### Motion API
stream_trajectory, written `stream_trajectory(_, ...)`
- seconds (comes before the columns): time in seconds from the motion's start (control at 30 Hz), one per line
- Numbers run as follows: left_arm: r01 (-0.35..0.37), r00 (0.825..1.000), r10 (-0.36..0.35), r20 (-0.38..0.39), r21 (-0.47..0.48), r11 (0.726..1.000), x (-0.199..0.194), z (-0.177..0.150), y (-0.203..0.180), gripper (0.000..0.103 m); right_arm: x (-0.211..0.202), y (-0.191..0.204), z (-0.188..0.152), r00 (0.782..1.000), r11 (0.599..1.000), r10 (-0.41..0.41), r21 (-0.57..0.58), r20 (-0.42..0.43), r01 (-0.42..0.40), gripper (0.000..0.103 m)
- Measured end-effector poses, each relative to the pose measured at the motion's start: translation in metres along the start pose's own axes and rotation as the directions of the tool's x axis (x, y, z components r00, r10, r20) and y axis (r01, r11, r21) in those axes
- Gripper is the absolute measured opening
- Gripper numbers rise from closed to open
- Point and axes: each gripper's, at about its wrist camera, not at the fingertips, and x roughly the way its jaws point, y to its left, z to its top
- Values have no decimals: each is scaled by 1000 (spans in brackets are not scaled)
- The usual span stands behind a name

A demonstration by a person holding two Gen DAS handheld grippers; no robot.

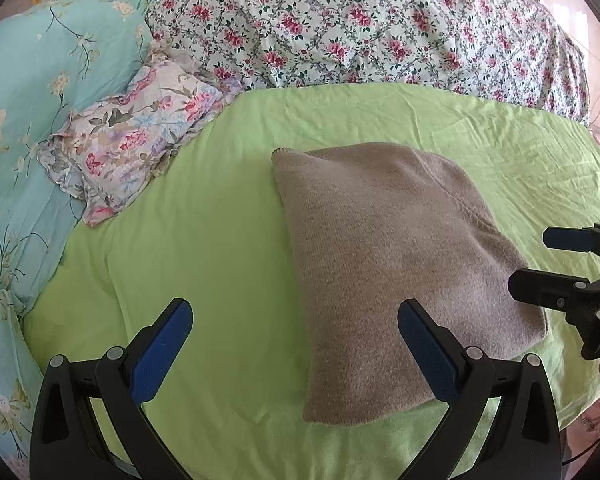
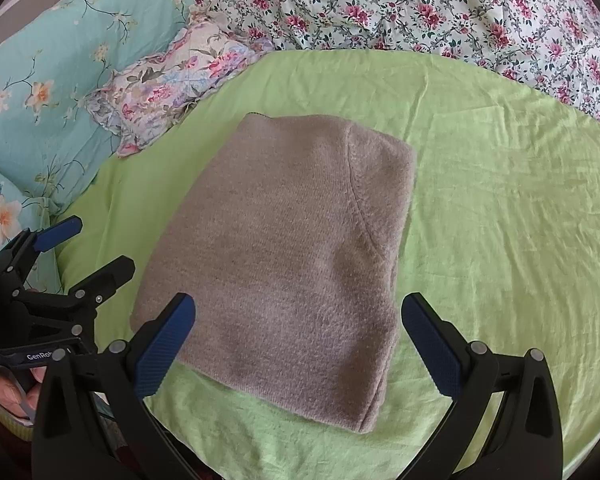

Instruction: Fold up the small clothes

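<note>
A grey-brown knitted garment (image 1: 392, 264) lies folded into a compact rectangle on the green sheet (image 1: 204, 248); it also shows in the right wrist view (image 2: 284, 264). My left gripper (image 1: 296, 344) is open and empty, above the garment's near left edge. My right gripper (image 2: 300, 340) is open and empty, above the garment's near edge. In the left wrist view the right gripper (image 1: 540, 260) shows at the right, beside the garment. In the right wrist view the left gripper (image 2: 92, 248) shows at the left, beside the garment.
A small floral pillow (image 1: 132, 140) lies to the left on the sheet, against a turquoise floral quilt (image 1: 32, 92). A white quilt with red flowers (image 1: 360, 28) runs along the far side. The green sheet (image 2: 500, 220) lies bare to the right of the garment.
</note>
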Motion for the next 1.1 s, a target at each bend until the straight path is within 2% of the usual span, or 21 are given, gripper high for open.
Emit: stream_trajectory(1.1, 5, 1000, -5, -3, 12, 1000, 4, 6, -1, 103, 1, -1, 2, 1000, 1000, 9, 0, 0, -9, 103)
